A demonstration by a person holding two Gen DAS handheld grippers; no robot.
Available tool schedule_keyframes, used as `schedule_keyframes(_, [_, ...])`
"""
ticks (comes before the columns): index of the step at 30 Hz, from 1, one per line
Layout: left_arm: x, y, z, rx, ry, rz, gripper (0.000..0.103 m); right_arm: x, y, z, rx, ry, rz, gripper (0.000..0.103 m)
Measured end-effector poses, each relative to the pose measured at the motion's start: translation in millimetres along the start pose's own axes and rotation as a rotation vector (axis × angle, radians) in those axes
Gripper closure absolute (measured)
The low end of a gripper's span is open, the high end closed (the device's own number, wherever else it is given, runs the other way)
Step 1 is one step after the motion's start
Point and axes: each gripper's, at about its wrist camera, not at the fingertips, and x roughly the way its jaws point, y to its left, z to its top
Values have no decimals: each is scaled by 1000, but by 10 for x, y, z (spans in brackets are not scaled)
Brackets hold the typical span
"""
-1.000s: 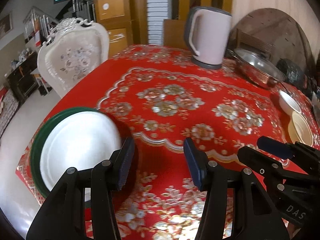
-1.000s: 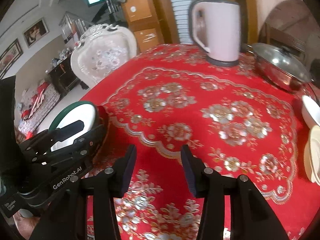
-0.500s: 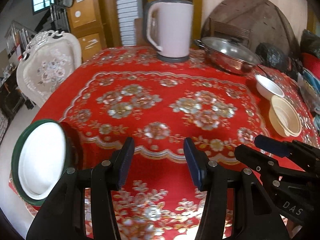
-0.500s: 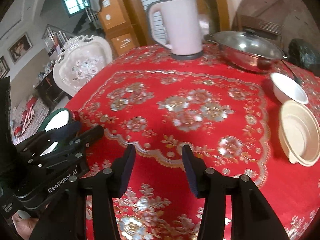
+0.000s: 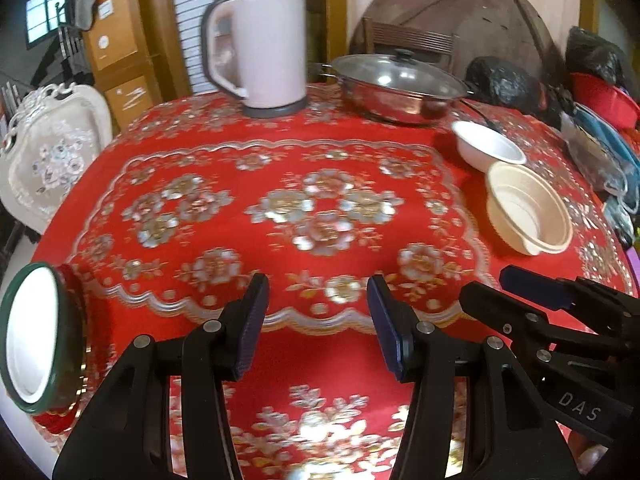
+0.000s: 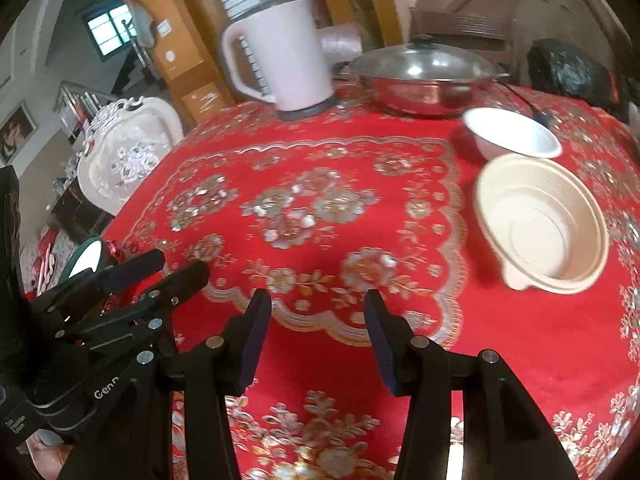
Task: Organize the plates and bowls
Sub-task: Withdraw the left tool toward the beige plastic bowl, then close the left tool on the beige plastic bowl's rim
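- Two black two-finger grippers are seen above a round table covered by a red cloth with silver-gold flowers point(image 5: 320, 208); the left gripper point(image 5: 316, 328) and the right gripper point(image 6: 318, 332) are both held with jaws apart, and nothing is gripped between them.
- Right of centre in both views, a cream plastic bowl with a small tab handle point(image 6: 544, 224) is set on the cloth, with a white round bowl point(image 6: 516, 132) just behind it.
- At the lower left edge of the left wrist view, a white plate with a dark green rim point(image 5: 32, 340) is seen at the table's edge, well apart from the bowls.
- At the top of the frames, a pale pink electric kettle point(image 5: 260, 52) and a lidded steel pan point(image 5: 396, 88) are found side by side.
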Motion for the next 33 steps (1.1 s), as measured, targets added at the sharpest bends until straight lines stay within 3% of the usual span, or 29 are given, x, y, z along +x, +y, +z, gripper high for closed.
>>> schedule_keyframes(19, [208, -904, 182, 86, 39, -154, 52, -370, -840, -85, 133, -43, -92, 54])
schedule_keyframes(33, [547, -1331, 596, 83, 76, -199, 52, -607, -1579, 76, 251, -96, -221, 49])
